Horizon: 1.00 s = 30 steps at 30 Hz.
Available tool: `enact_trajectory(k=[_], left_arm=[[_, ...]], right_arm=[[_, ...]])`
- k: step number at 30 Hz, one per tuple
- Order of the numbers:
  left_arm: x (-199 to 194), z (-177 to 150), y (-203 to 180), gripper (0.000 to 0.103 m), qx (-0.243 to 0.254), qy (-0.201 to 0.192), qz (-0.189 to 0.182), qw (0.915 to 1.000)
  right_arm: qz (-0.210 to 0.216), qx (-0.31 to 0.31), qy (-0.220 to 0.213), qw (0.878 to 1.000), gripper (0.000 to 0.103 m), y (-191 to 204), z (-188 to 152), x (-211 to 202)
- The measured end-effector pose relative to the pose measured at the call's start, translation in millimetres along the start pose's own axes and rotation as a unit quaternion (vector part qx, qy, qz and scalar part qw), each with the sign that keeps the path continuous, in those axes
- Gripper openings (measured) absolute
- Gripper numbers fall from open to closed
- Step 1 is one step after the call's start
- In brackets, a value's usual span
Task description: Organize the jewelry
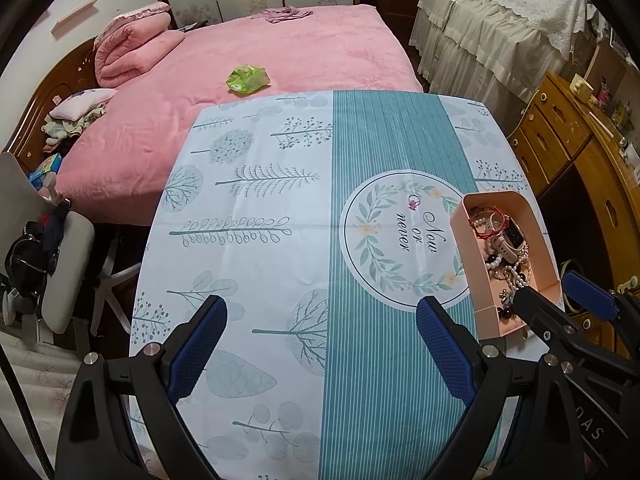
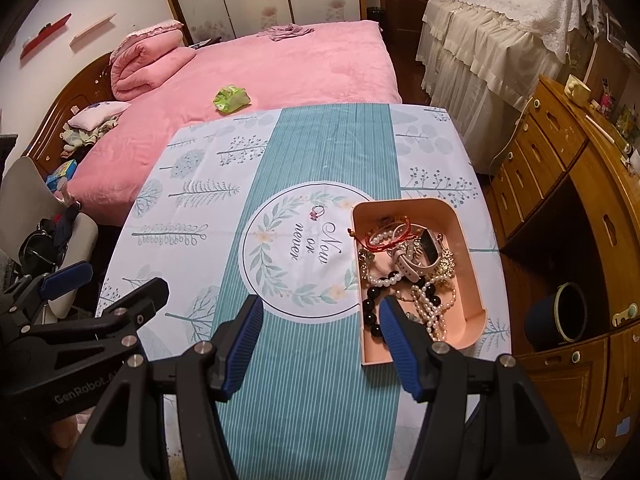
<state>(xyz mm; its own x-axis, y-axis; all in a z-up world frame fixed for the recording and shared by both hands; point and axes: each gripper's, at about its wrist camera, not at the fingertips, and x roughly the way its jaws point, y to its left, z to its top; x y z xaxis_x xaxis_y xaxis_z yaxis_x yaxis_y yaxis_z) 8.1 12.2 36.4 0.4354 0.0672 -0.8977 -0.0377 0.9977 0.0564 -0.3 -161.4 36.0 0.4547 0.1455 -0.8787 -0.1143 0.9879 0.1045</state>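
Tongs both spread, empty: left tongs (image 1: 320, 340), right tongs (image 2: 320, 320) near pink tray (image 2: 472, 216) of jewelry (image 2: 416, 272); ring (image 2: 317, 212) on desk (image 2: 312, 380).

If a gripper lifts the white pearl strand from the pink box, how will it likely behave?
The pearl strand lies in loose curves, so it will probably hang limp and swing. It is tangled among black beads and other pieces in the pink box, so it may drag neighbours along. Round, smooth-looking beads may slip between the pads.
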Motion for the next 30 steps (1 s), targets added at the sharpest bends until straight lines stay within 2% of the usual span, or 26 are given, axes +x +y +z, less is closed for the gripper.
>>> enact_trajectory(k=[30], left_arm=[[-1.6, -4.1, 8.2, 0.095, -0.007, 0.002, 0.002, 1.0000]], right_arm=[[0.006, -0.004, 0.003, 1.000, 0.061, 8.7, -2.6, 1.7]])
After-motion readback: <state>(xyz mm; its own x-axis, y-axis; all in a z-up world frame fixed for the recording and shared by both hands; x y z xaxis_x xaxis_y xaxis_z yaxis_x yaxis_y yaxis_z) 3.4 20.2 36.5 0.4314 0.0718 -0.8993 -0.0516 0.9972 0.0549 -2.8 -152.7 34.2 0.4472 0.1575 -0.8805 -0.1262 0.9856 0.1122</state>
